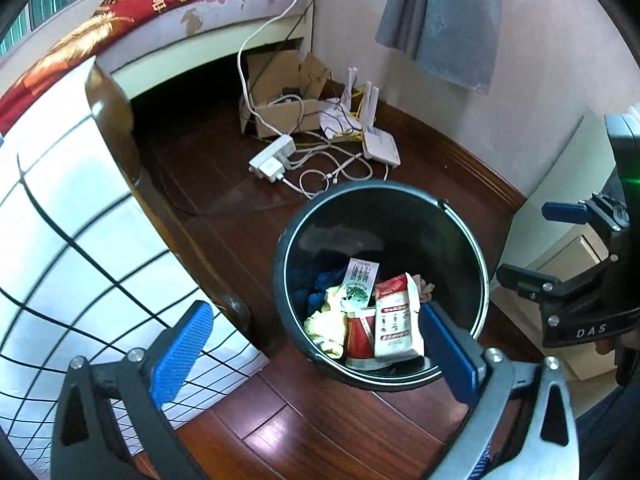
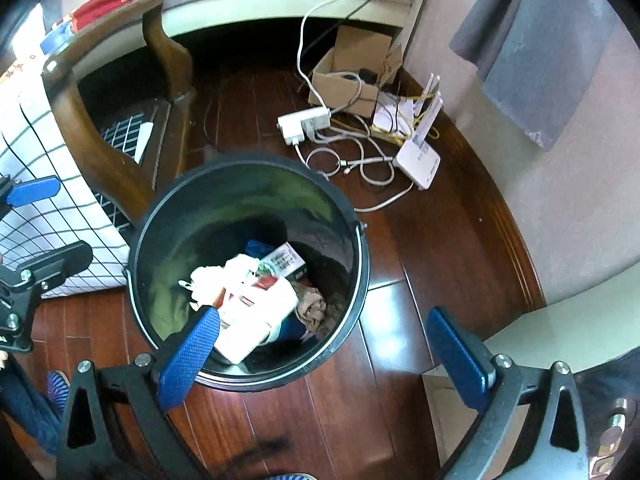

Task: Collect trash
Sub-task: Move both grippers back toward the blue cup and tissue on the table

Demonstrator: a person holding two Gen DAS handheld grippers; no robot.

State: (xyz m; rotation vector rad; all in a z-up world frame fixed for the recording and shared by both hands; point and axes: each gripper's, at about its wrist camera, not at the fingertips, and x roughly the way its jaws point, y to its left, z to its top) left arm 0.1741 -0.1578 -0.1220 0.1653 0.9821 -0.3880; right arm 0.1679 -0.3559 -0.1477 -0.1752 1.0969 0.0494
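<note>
This is a lived-in room of a home, likely a bedroom or sitting room. A cushioned bench or bed (image 1: 192,8) with a red patterned cover runs along the top of both frames, above dark polished wooden floorboards (image 1: 304,432). At upper centre, against the pink plastered wall (image 1: 540,80), an open cardboard box (image 1: 280,108), a white power strip (image 1: 272,158), a white router (image 2: 420,160) and tangled cables lie on the floor. A grey cloth (image 1: 444,20) hangs at upper right. A checked white fabric (image 1: 60,240) covers carved wooden furniture at left, and a black bin (image 2: 340,200) of household rubbish stands at centre.
</note>
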